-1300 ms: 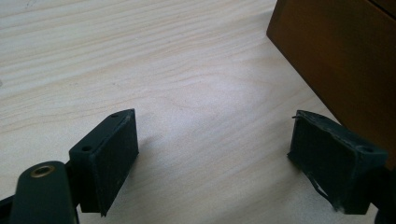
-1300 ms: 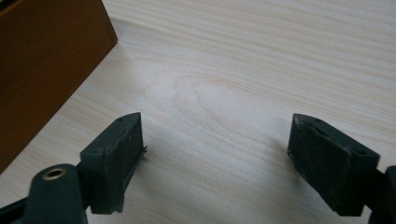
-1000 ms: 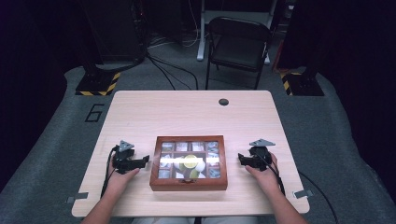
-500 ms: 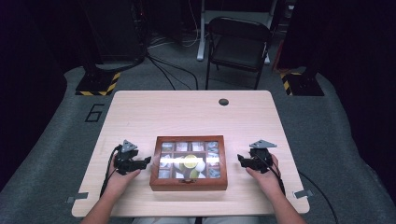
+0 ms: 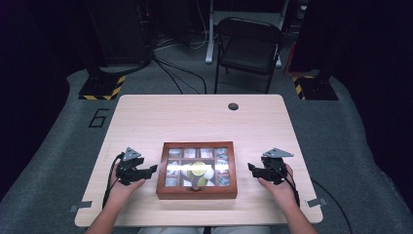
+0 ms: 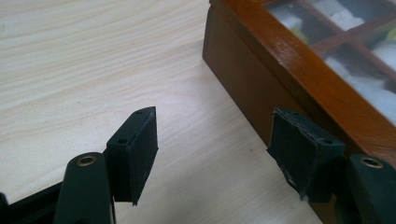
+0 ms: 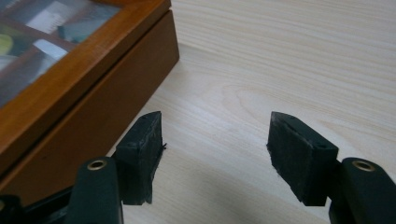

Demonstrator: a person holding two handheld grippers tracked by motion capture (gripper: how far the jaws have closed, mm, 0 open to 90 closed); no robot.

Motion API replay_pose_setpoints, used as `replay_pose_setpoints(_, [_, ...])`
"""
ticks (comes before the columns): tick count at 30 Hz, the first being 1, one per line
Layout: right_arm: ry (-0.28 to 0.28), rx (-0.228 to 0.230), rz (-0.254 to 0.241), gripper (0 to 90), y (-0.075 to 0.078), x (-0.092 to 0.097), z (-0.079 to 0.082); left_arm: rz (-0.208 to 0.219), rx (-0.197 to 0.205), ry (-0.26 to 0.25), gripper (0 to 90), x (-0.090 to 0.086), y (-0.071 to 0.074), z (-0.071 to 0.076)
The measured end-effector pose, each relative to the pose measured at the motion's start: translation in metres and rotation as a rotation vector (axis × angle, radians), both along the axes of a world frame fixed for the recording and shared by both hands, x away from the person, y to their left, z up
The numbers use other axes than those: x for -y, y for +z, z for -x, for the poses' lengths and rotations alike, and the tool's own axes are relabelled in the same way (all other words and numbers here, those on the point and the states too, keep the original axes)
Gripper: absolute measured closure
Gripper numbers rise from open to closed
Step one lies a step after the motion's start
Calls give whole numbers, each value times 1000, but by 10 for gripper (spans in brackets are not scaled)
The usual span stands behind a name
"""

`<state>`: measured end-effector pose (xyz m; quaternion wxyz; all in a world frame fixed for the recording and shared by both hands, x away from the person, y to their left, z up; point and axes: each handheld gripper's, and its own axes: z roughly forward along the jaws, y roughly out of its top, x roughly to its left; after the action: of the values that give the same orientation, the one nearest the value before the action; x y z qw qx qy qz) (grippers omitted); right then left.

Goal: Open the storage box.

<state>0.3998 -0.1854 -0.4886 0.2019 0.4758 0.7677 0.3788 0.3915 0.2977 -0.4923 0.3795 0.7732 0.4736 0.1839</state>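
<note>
Both grippers lifted slightly; wooden box (image 5: 197, 190) between them, ungripped.

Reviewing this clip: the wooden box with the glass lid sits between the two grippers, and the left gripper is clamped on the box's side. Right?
Not quite. The left gripper is open beside the wooden box, nothing between its pads, as the left gripper view shows. The box does sit between both grippers.

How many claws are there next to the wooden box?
2. The left claw is beside the left side of the wooden box, and the right claw is off its right side, both open and holding nothing.
</note>
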Motion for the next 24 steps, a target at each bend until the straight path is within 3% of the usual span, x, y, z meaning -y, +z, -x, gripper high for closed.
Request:
replay_pose_setpoints(5, [10,1,-14,359,6,-2,9,26,3,-1,321,1,7,11])
replay_pose_setpoints(12, [41,13,-17,366,12,-4,25,36,-10,-16,322,3,10,21])
replay_pose_setpoints(24, [57,20,-52,378,16,-3,44,61,3,-31,330,5,16,39])
